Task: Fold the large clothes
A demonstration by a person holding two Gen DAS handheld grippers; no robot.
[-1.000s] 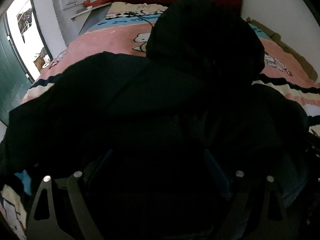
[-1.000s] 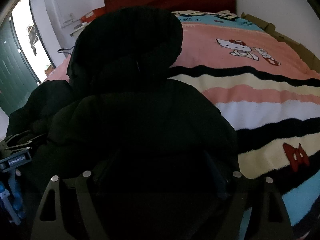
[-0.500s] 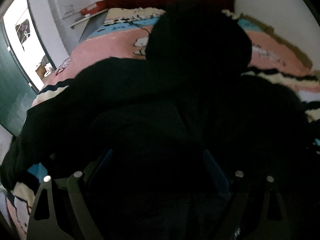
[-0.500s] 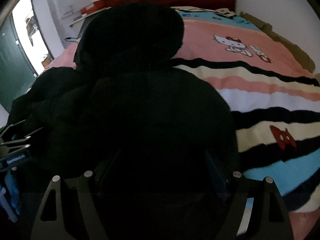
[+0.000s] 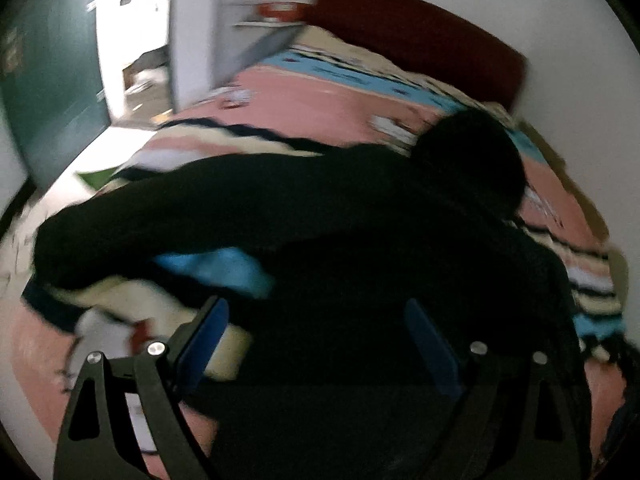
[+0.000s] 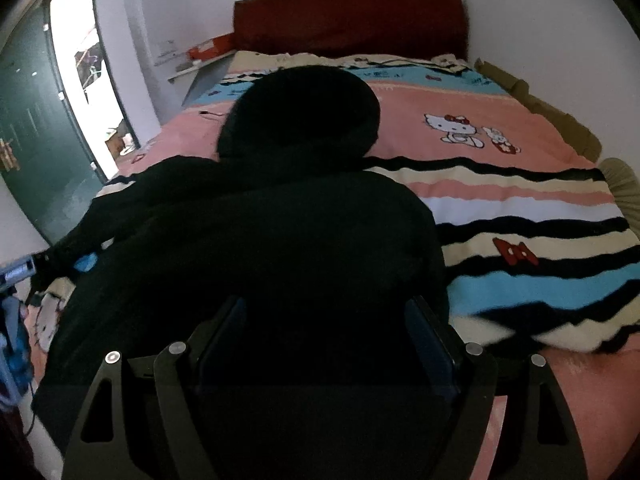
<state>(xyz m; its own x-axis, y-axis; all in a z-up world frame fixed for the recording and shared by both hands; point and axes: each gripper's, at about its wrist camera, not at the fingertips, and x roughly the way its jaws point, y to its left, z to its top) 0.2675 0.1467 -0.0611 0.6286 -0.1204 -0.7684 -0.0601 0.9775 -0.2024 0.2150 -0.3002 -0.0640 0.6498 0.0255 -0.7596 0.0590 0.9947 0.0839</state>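
A large black hooded jacket (image 5: pixel 360 232) lies spread on the bed, hood (image 5: pixel 472 156) toward the headboard, one sleeve (image 5: pixel 168 216) stretched out left. My left gripper (image 5: pixel 316 312) is open over the jacket's lower hem, jaws wide apart, with black cloth under and between them. In the right wrist view the jacket (image 6: pixel 280 232) fills the middle, hood (image 6: pixel 304 112) at the far end. My right gripper (image 6: pixel 324 308) is open with black cloth between its blue pads (image 6: pixel 428 340). Whether either grips cloth is hidden in the dark.
The bed wears a pink, blue and striped cartoon blanket (image 6: pixel 500 184) with a dark red headboard (image 6: pixel 348 20). A green door (image 6: pixel 36 136) and bright doorway stand at the left. The left gripper's body (image 6: pixel 16 272) shows at the left edge of the right wrist view.
The left gripper has swung left and pulled back, so blanket now shows beneath the sleeve. The right gripper has drawn back a little toward the foot of the bed.
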